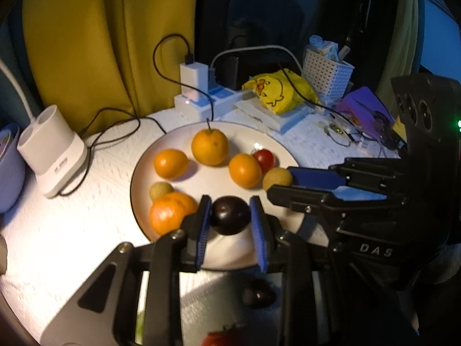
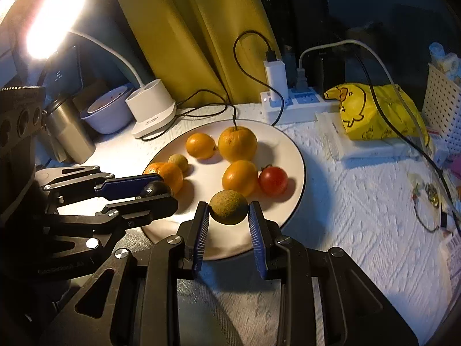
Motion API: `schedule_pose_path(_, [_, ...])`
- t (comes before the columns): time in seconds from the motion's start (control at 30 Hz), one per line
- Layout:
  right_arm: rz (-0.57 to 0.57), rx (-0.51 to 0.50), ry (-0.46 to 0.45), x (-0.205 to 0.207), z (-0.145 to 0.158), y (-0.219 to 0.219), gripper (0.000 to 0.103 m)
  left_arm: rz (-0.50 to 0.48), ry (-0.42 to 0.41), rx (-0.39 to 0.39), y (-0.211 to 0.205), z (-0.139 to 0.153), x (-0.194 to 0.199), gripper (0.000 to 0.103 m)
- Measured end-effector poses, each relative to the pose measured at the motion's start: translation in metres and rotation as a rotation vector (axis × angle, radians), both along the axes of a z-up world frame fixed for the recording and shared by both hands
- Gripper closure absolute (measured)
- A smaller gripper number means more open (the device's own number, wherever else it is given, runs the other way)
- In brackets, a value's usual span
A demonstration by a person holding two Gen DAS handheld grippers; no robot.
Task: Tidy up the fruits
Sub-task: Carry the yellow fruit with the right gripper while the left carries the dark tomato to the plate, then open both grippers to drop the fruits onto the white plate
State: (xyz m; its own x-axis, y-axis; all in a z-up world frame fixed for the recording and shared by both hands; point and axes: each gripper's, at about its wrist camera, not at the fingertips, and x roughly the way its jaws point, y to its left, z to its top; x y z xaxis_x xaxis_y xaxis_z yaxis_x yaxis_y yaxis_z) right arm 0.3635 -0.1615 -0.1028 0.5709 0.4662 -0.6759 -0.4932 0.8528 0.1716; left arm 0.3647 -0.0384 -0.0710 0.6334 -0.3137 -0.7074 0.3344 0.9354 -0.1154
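A white plate [image 1: 161, 150] [image 2: 294, 155] holds several oranges [image 1: 209, 146] [image 2: 237, 143], a red tomato [image 1: 264, 156] [image 2: 273, 180] and a small tan fruit [image 1: 160, 190] [image 2: 178, 162]. My left gripper [image 1: 230, 210] is closed around a dark plum [image 1: 230, 215] at the plate's near edge; it also shows in the right wrist view [image 2: 155, 188]. My right gripper [image 2: 228, 210] is closed around a round tan-green fruit [image 2: 228, 206] over the plate's near right part; it also shows in the left wrist view [image 1: 277, 178].
A white lamp base [image 1: 52, 150] [image 2: 152, 106], a power strip with chargers and cables [image 1: 201, 98] [image 2: 288, 103], a yellow duck bag [image 1: 279, 92] [image 2: 374, 112], a white basket [image 1: 328, 75] and a metal cup [image 2: 69, 132] surround the plate. More fruit lies below the left gripper [image 1: 258, 292].
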Motion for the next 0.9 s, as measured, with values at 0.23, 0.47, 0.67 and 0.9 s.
schedule_pose_path(0.23, [-0.042, -0.070, -0.022, 0.015, 0.000, 0.000, 0.073, -0.005, -0.013, 0.023, -0.006, 0.003, 0.024, 0.075])
schedule_pose_path(0.47, [-0.060, -0.082, -0.023, 0.018, -0.004, -0.004, 0.073, 0.002, 0.019, 0.017, -0.008, -0.004, 0.034, 0.074])
schedule_pose_path(0.67, [-0.073, -0.078, -0.020, 0.018, -0.003, -0.004, 0.073, 0.018, 0.026, 0.009, -0.005, -0.003, 0.032, 0.074])
schedule_pose_path(0.9, [-0.081, -0.063, -0.030, 0.012, 0.005, -0.006, 0.072, 0.035, -0.002, -0.016, 0.004, 0.011, 0.015, 0.069])
